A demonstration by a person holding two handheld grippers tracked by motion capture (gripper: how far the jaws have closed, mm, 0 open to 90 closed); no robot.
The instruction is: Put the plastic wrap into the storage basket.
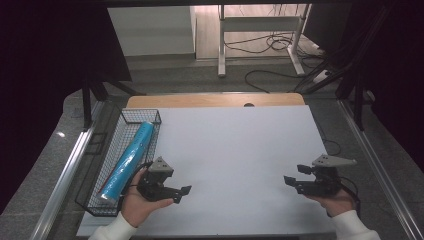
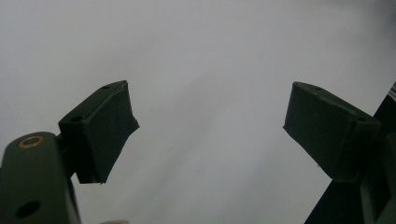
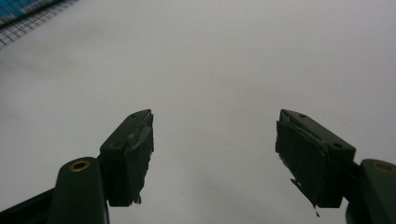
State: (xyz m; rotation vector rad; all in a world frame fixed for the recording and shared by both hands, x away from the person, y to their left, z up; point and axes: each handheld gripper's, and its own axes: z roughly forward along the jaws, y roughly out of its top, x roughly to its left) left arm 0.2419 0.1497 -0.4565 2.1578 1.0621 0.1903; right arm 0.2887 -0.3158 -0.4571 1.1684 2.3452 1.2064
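Tool and tool open, empty

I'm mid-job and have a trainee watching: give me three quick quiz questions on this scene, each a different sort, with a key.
1. True or false: the blue roll lies inside the wire basket.
2. Which is nearer the basket: A) left gripper or B) right gripper?
3. Fill in: both grippers hover over the ____ table sheet, jaws apart with nothing between them.

Key: 1 true; 2 A; 3 white.
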